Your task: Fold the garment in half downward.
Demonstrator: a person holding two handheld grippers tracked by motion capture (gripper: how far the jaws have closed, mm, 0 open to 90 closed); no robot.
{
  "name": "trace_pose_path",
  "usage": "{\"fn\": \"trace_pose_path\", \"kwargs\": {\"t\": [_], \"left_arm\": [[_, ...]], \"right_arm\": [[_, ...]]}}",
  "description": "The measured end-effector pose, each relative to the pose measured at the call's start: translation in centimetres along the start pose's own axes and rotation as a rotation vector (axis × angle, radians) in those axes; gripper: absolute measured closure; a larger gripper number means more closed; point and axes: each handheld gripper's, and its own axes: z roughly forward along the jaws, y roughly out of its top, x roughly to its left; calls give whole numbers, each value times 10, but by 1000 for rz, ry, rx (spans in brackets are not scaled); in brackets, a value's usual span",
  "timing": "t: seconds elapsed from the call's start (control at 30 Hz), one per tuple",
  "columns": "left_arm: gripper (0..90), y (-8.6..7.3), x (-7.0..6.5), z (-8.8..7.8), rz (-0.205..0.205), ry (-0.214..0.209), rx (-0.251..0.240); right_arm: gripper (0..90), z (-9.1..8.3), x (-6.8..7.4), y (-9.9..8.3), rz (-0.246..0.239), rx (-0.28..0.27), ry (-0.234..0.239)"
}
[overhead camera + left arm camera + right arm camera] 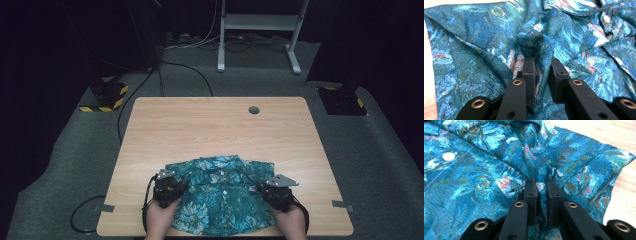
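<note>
A teal, flower-patterned shirt with white buttons lies crumpled at the near edge of the wooden table. My left gripper sits at the shirt's left side. In the left gripper view its jaws pinch a raised fold of the shirt. My right gripper is at the shirt's right side. There its jaws are closed tight on a bunched ridge of the fabric, close to the cloth's edge. A hand holds each gripper from the near edge.
A round cable hole sits near the table's far edge. Bare wood lies beyond the shirt. On the carpet behind stand a white frame and two bases with yellow-black tape. Cables trail on the floor at left.
</note>
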Motion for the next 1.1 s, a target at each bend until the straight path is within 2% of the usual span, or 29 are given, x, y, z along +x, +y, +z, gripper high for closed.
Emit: {"fn": "trace_pose_path", "kwargs": {"t": [0.33,0.57,0.7,0.77,0.8,0.87,0.97,1.07,1.1], "left_arm": [[782,17,8,14,-6,-1,-13],[785,32,10,30,-1,25,-40],[788,39,16,36,-30,5,-46],[787,39,20,37,-86,-24,-56],[788,39,22,37,-99,-33,-58],[786,40,22,37,-81,-28,-59],[780,44,23,39,-68,-26,-52],[731,47,24,40,-62,-42,-45],[687,48,23,40,-59,-47,-41]], "right_arm": [[828,12,-12,8,-13,-14,-10],[830,27,-27,20,-14,-25,-34],[830,35,-38,27,-2,-20,-37],[827,38,-43,30,9,-17,-40],[825,39,-45,30,20,-19,-41],[825,39,-49,30,48,-23,-25],[819,40,-50,31,39,-20,-25],[772,40,-49,32,41,-17,-23],[753,40,-48,33,42,-11,-18]]}}
